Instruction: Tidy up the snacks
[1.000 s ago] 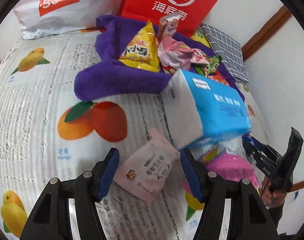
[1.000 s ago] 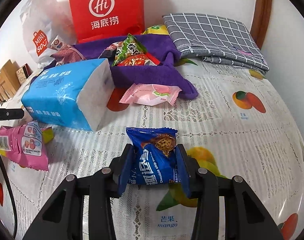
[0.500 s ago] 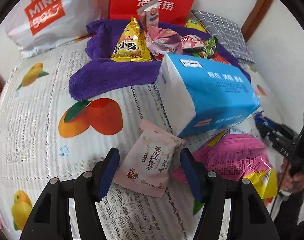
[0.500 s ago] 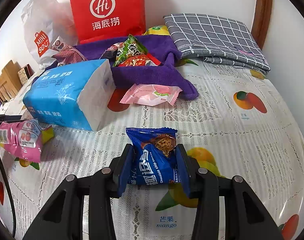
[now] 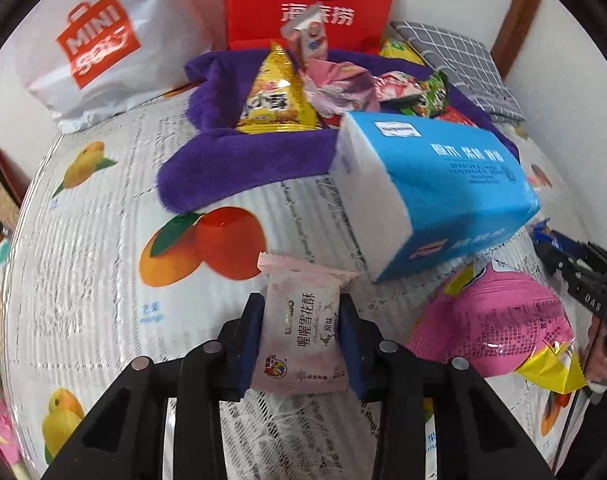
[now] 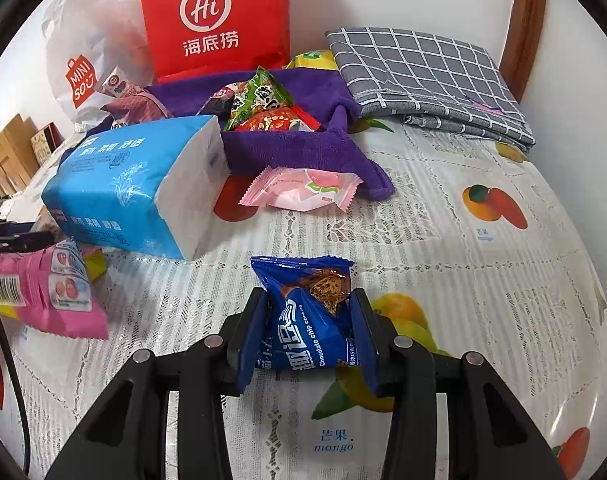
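Pinching pale pink snack packet (image 5: 301,334), left gripper (image 5: 301,340); right gripper (image 6: 305,332) fingers clamped on blue cookie packet (image 6: 307,320); both over tablecloth (image 6: 463,280).

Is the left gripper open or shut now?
Shut: the left gripper has both blue fingers pressed against the pale pink snack packet.

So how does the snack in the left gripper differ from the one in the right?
The left gripper holds a pale pink packet with brown Chinese lettering; the right gripper holds a dark blue cookie packet reading "Chocolate chip cookies". The pale pink packet looks flat and smooth, while the dark blue cookie packet looks puffed and creased, with a cookie pictured. Both are small sealed single packs, gripped by their sides.
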`<action>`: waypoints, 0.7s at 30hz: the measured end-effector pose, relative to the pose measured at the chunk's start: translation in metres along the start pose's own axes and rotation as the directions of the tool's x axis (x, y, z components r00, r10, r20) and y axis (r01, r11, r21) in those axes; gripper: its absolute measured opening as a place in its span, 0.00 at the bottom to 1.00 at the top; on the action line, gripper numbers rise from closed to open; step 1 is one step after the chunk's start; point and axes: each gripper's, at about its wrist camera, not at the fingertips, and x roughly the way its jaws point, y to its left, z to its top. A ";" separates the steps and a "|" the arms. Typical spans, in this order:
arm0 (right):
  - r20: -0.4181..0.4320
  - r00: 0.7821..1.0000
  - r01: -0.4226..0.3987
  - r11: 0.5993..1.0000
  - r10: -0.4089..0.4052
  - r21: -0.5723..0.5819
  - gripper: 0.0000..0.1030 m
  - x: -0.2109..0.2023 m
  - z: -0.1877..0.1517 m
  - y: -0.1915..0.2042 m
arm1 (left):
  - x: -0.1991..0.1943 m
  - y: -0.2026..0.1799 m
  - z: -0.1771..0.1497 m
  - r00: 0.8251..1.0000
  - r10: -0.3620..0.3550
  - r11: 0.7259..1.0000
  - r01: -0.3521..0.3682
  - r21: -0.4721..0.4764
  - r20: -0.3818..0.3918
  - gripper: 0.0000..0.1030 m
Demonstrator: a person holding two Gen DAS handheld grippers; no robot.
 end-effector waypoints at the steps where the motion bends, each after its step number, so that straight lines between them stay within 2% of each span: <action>1: 0.006 1.000 0.004 1.000 -0.004 -0.005 0.40 -0.003 0.000 0.002 | -0.002 0.002 -0.001 1.000 -0.001 1.000 0.001 -0.011 0.003 0.33; 7: 0.057 0.998 -0.013 1.000 0.014 -0.014 0.40 -0.031 0.003 0.012 | -0.026 0.008 -0.012 0.999 -0.033 0.998 0.035 -0.057 0.037 0.33; 9: 0.074 0.997 -0.034 0.999 0.034 -0.008 0.40 -0.043 0.005 0.015 | -0.036 0.006 -0.016 0.997 -0.063 0.996 0.065 -0.060 0.041 0.33; 13: 0.112 0.991 -0.073 0.997 0.073 -0.002 0.40 -0.067 0.010 0.024 | -0.059 -0.002 -0.020 0.993 -0.086 0.994 0.091 -0.055 0.077 0.33; 21: 0.176 0.979 -0.100 0.995 0.103 -0.024 0.40 -0.114 0.020 0.046 | -0.099 -0.022 -0.015 0.980 -0.135 0.988 0.145 -0.061 0.146 0.33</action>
